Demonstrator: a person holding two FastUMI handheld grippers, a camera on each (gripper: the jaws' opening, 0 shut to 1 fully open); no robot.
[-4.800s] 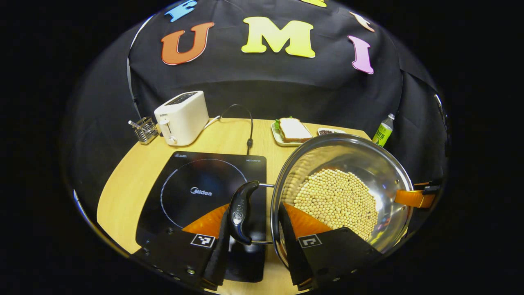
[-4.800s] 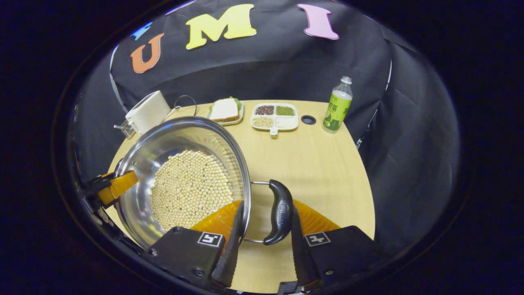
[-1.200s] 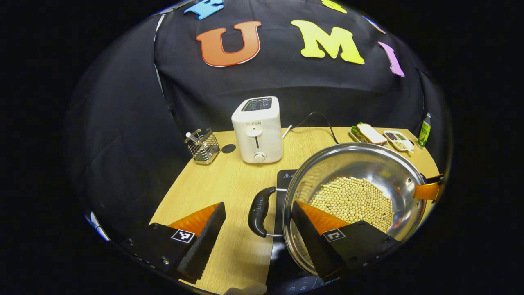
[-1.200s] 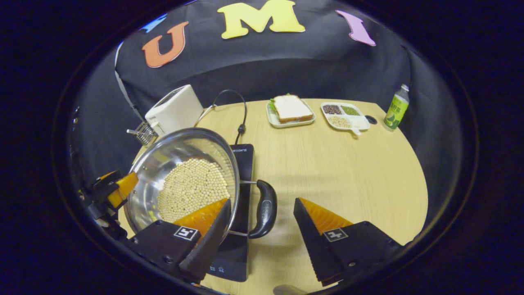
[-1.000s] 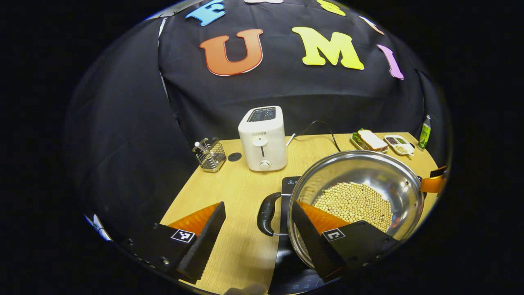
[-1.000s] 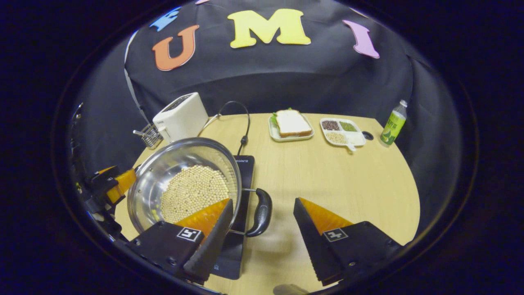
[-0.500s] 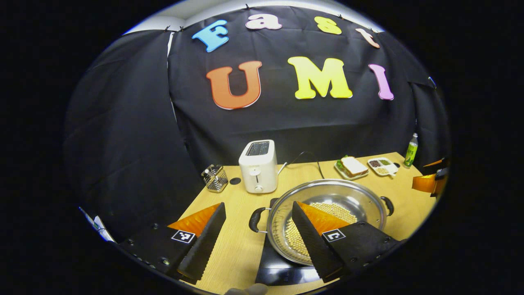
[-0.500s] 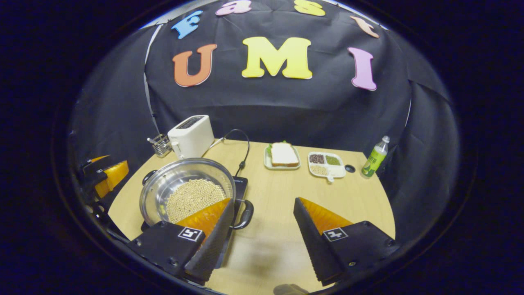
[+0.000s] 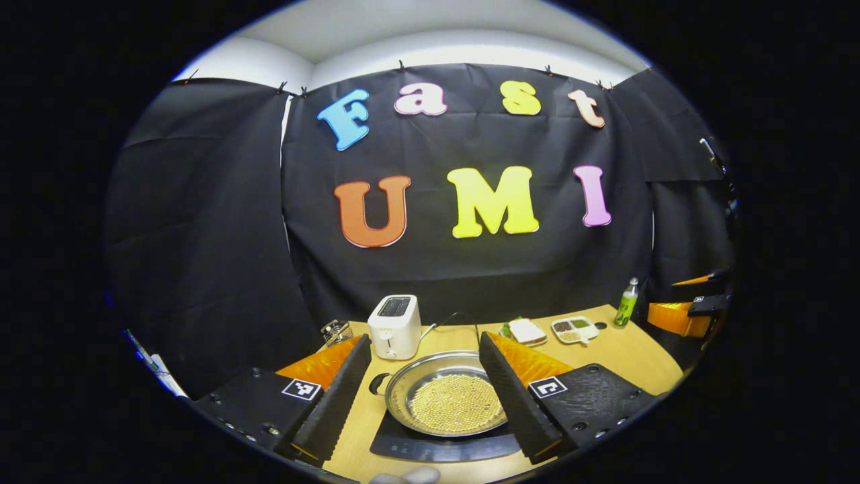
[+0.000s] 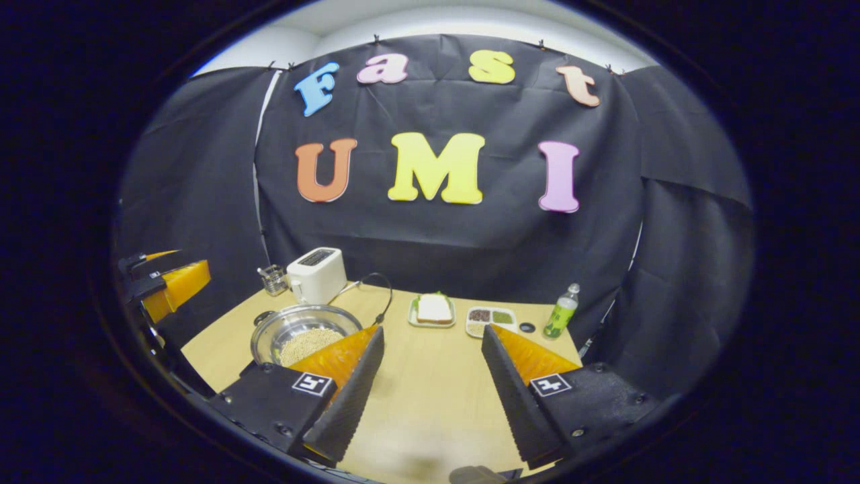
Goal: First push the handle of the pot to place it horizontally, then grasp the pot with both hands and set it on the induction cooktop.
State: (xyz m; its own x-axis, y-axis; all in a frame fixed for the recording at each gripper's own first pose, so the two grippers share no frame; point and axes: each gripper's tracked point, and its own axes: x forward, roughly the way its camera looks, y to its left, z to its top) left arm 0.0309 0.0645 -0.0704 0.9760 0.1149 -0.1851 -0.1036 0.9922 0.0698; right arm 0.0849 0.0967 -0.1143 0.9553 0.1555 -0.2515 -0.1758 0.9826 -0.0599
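Both fingers of the left gripper (image 9: 424, 396) are spread wide apart and hold nothing. Between them, lower down in the left gripper view, sits the pot (image 9: 447, 393). It is a shiny metal pot with lots of small pale beans (image 9: 457, 411) in its bottom. The pot rests on the black induction cooktop (image 9: 430, 447), which lies flat on the wooden table (image 9: 631, 353). One black pot handle (image 9: 377, 383) sticks out sideways on the left of the pot, lying level.

Both fingers of the right gripper (image 10: 430, 386) are spread wide too, with nothing between them but bare table (image 10: 430, 396). In the right gripper view the pot (image 10: 304, 335) is off to the left, partly behind the left finger. The left gripper (image 10: 164, 282) also shows at the far left edge of this view, up in the air and well away from the pot. In the left gripper view the right gripper (image 9: 682, 312) shows at the far right edge, also off the pot.

Behind the pot stands a white toaster (image 9: 394, 326) with a wire rack (image 9: 334, 331) beside it. A black cord (image 10: 379, 296) loops on the table near the toaster. Farther right are a sandwich on a plate (image 10: 433, 309), a white tray with little food sections (image 10: 489, 319) and a green bottle (image 10: 561, 310) near the back edge
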